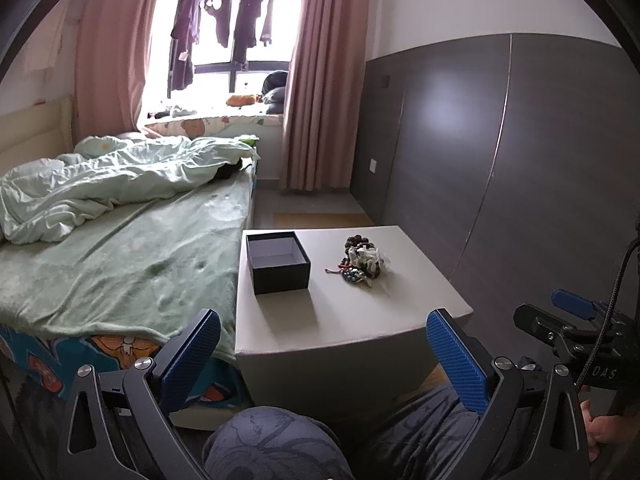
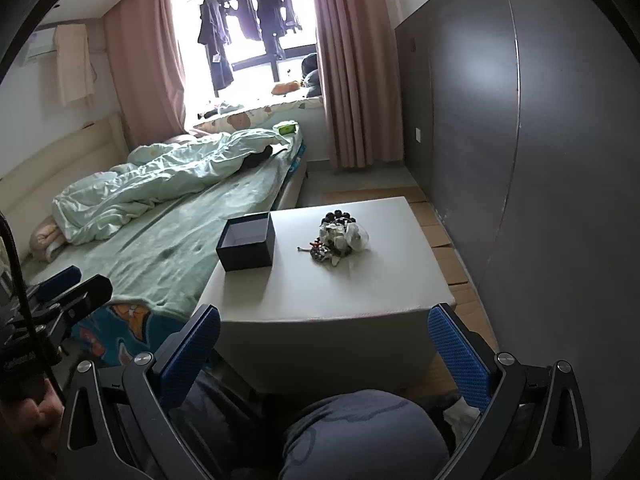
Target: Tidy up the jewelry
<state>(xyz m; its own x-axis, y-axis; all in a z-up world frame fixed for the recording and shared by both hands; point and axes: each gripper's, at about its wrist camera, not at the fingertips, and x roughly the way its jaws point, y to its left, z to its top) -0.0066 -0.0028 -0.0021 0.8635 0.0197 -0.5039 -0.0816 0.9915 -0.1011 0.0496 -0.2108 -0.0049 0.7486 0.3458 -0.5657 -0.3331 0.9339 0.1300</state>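
Note:
A pile of jewelry (image 1: pixel 361 261), beaded bracelets and small pieces, lies on a white low table (image 1: pixel 348 320), right of an open dark box (image 1: pixel 278 262) that looks empty. The same pile (image 2: pixel 340 238) and box (image 2: pixel 247 242) show in the right wrist view on the table (image 2: pixel 320 292). My left gripper (image 1: pixel 324 354) is open and empty, held back before the table's near edge. My right gripper (image 2: pixel 324 354) is open and empty too, also short of the table. The right gripper also shows at the right edge of the left wrist view (image 1: pixel 568 320).
A bed (image 1: pixel 120 248) with a green sheet and rumpled quilt abuts the table's left side. A dark grey wardrobe wall (image 1: pixel 520 160) runs along the right. The person's knees (image 2: pixel 360 436) sit below the grippers. Pink curtains (image 1: pixel 316 80) and a window lie beyond.

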